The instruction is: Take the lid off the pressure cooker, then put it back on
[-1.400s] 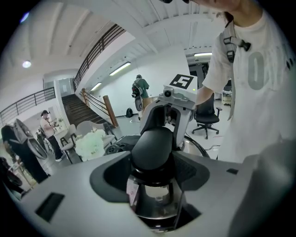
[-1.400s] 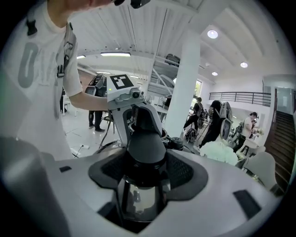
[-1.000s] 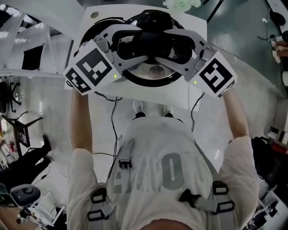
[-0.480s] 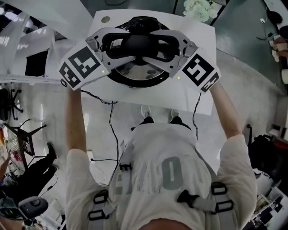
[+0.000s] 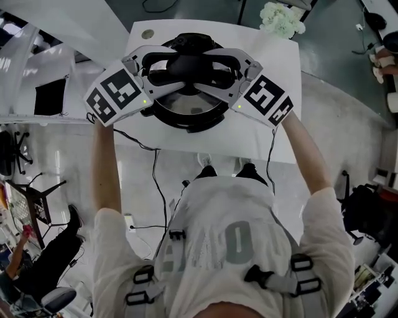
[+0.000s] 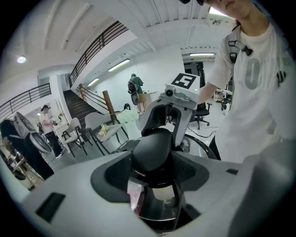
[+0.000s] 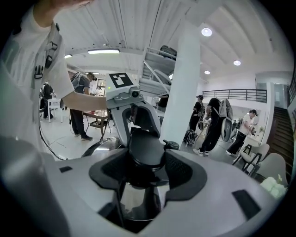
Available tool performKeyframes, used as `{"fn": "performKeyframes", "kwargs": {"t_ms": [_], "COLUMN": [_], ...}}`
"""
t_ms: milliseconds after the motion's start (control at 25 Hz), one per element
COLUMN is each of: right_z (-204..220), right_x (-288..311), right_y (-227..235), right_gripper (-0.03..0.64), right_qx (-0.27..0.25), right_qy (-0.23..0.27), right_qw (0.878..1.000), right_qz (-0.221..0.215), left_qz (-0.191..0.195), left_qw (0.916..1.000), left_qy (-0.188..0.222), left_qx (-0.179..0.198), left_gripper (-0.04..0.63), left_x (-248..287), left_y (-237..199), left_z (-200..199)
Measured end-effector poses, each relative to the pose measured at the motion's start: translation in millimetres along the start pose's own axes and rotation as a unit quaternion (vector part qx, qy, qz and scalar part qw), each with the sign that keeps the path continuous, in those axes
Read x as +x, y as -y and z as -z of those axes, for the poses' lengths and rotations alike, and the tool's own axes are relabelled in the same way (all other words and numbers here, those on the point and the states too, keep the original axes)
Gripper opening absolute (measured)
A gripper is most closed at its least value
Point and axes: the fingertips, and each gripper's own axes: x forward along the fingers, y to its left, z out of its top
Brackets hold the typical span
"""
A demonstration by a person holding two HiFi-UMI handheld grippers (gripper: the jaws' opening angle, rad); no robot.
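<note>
The pressure cooker lid (image 5: 186, 105), shiny steel with a black rim, hangs level over the white table (image 5: 273, 124). Its black knob (image 5: 186, 64) is clamped from both sides. My left gripper (image 5: 171, 65) comes in from the left and is shut on the knob (image 6: 155, 150). My right gripper (image 5: 208, 67) comes in from the right and is shut on the same knob (image 7: 145, 148). Each gripper view shows the other gripper across the knob. A black cooker part (image 5: 194, 41) shows past the lid's far edge. The pot under the lid is hidden.
White flowers (image 5: 278, 18) stand at the table's far right corner. Black cables (image 5: 152, 161) hang off the near edge to the floor. Several people (image 7: 210, 122) and chairs (image 6: 104, 132) stand around the hall, away from the table.
Both grippers have carried the lid away from the person, up the picture and further over the table. The lid looks smaller, so it sits lower. Both grips on the knob are unchanged.
</note>
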Motion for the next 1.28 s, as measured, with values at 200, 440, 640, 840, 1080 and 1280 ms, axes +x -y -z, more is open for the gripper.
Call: {"fn": "performKeyframes", "kwargs": {"t_ms": [200, 440, 640, 840, 1080, 1280], "right_z": [12.5, 19.3, 19.5, 19.4, 22.2, 27.0], "right_x": [9.7, 14.2, 12.1, 11.9, 10.9, 7.9], "right_y": [1.1, -0.8, -2.8, -0.1, -0.9, 0.0], "right_gripper": [0.255, 0.258, 0.258, 0.258, 0.259, 0.265], "right_qx": [-0.002, 0.003, 0.027, 0.031, 0.041, 0.096], "right_qy": [-0.022, -0.018, -0.028, -0.040, -0.052, -0.037], "right_qw": [1.000, 1.000, 0.999, 0.999, 0.998, 0.995], "right_qz": [-0.012, -0.015, 0.003, -0.004, -0.004, -0.014], "left_qz": [0.003, 0.001, 0.013, 0.033, 0.035, 0.021], "left_qw": [0.9999, 0.9999, 0.9997, 0.9988, 0.9931, 0.9934], "left_qy": [-0.013, -0.001, 0.006, 0.018, 0.077, 0.072], "left_qx": [-0.011, -0.016, -0.018, -0.033, -0.081, -0.087], "left_gripper": [0.262, 0.262, 0.264, 0.265, 0.272, 0.272], "left_x": [8.3, 12.1, 12.0, 12.5, 14.2, 14.1], "left_y": [-2.3, -0.7, 2.4, -0.7, -0.5, 0.5], "left_z": [14.0, 21.6, 20.9, 21.2, 21.9, 20.0]}}
